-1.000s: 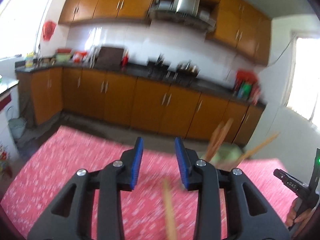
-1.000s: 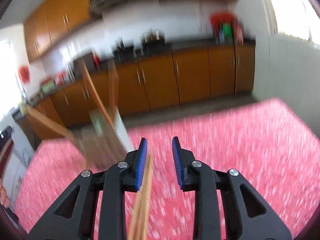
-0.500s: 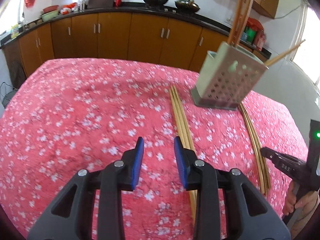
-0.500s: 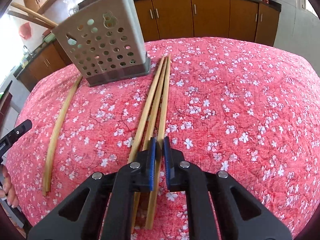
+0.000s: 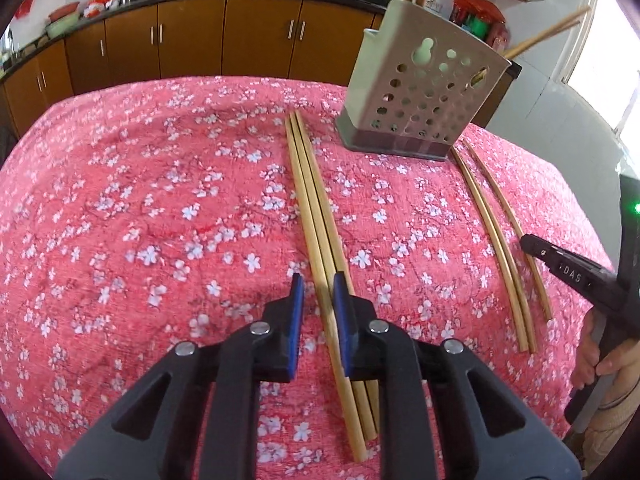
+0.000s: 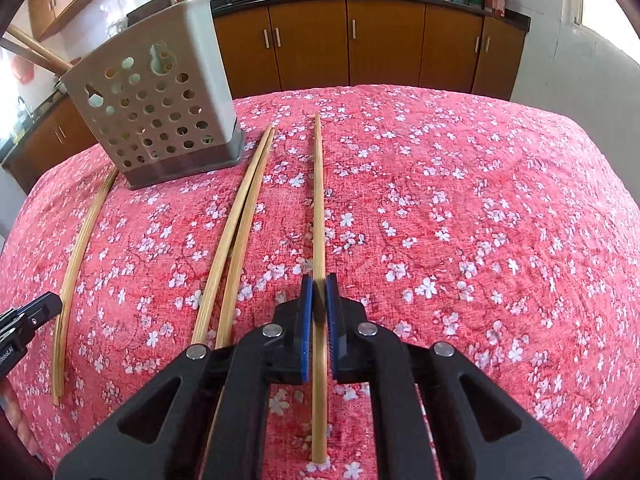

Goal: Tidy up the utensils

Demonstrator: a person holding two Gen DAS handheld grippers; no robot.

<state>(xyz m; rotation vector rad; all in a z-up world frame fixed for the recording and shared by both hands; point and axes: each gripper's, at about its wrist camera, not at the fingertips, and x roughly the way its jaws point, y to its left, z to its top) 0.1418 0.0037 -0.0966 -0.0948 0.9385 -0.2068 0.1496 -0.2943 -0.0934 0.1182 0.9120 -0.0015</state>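
A grey perforated utensil holder [image 5: 420, 96] stands on the red floral cloth and holds several chopsticks; it also shows in the right wrist view [image 6: 160, 108]. My left gripper [image 5: 318, 292] is open, its blue pads either side of a bundle of three bamboo chopsticks [image 5: 316, 208] lying on the cloth. My right gripper [image 6: 319, 292] is shut on a single chopstick [image 6: 318, 200], apart from two more chopsticks [image 6: 236, 232] to its left. The same chopsticks [image 5: 492, 232] lie right of the holder in the left wrist view.
The left bundle [image 6: 80, 252] shows at the left of the right wrist view. Kitchen cabinets [image 6: 360, 40] and a counter with pans stand behind the table. The cloth [image 6: 480, 208] falls off at the table's far edge.
Both grippers dropped from pointing at the kitchen to low over the table. The right gripper closed on one chopstick and drew it right of the other two. The left gripper moved over its bundle.
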